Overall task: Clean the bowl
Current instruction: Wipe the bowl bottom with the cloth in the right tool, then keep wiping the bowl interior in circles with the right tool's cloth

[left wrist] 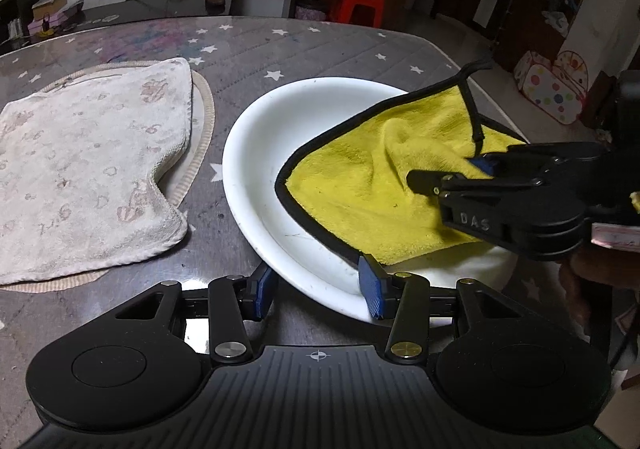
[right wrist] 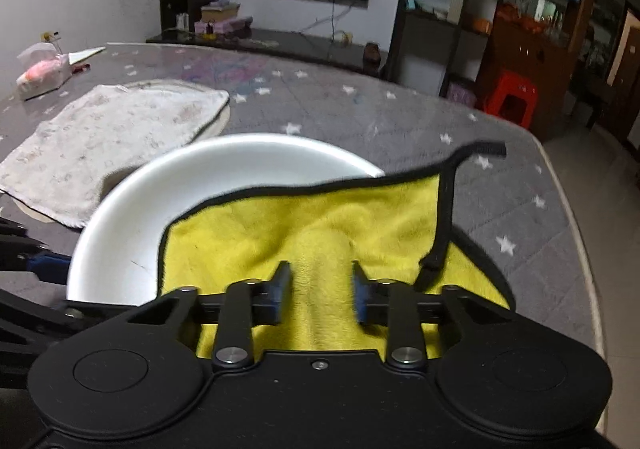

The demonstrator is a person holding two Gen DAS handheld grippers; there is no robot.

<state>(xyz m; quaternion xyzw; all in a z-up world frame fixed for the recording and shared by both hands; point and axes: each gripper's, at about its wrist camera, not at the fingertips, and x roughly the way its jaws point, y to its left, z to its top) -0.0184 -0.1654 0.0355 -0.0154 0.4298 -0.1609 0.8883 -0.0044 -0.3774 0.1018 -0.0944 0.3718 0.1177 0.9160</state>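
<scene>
A wide white bowl (left wrist: 272,137) (right wrist: 132,217) sits on the star-patterned table. Over its right half lies a yellow cloth (left wrist: 360,189) (right wrist: 280,225) with black edging. My left gripper (left wrist: 318,293) straddles the bowl's near rim, one blue pad outside and one inside, closed on the wall. My right gripper (left wrist: 440,177) (right wrist: 321,289) comes in from the right and is shut on a raised fold of the cloth inside the bowl. The black hanging loop (right wrist: 444,209) of the cloth trails over the far right rim. The cloth hides the bowl's right side.
A worn white towel (left wrist: 88,169) (right wrist: 112,129) lies on a round mat left of the bowl. A tissue packet (right wrist: 40,73) sits at the far left. The table's edge (right wrist: 580,249) runs close on the right, with a red stool (right wrist: 510,97) beyond.
</scene>
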